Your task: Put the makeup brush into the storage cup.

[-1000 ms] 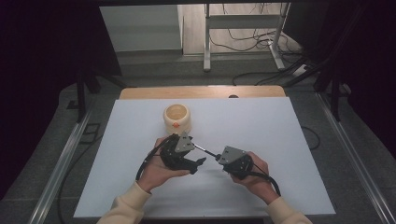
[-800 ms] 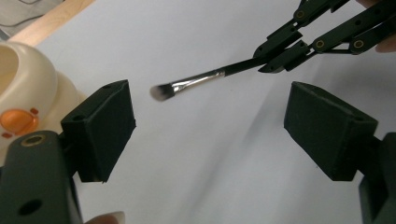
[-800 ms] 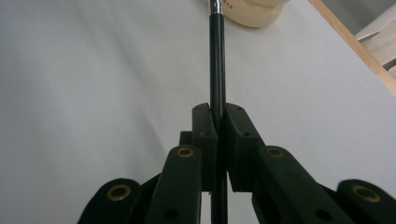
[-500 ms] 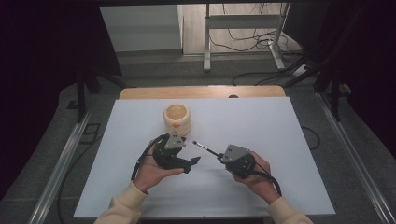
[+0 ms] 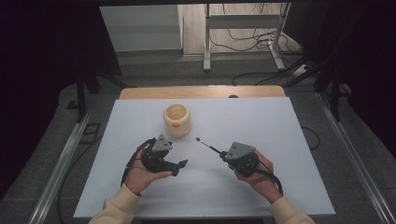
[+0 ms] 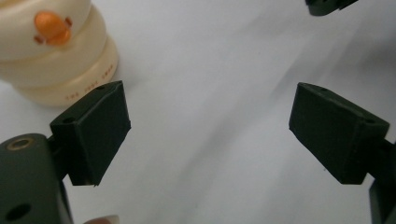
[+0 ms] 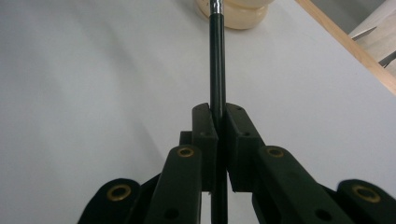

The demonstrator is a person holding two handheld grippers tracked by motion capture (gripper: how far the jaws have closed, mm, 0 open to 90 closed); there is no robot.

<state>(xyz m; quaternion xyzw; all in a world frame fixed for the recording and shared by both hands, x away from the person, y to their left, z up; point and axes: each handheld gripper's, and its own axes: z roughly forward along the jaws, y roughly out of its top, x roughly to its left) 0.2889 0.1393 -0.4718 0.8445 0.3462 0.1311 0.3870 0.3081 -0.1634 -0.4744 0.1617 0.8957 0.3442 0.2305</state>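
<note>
Black, slim pen-like rod (image 5: 208, 145) stays pinched in the right gripper (image 5: 223, 155), tip aimed far-left toward the cream ribbed ceramic cup (image 5: 177, 119). Left gripper (image 5: 181, 164) has just opened and drawn away left, jaws wide and empty: handover complete.

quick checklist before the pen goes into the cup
1. Right gripper shut on the thin black pen with a silver tip: ok.
2. Pen points toward the cream ribbed holder cup with an orange mark: ok.
3. Cup upright, mouth open: ok.
4. Left gripper off the pen, its jaws just opened wider, nothing between them: ok.
5. Bare white table between tip and cup: ok.
6. Cup's depth for the pen: cannot tell.
</note>
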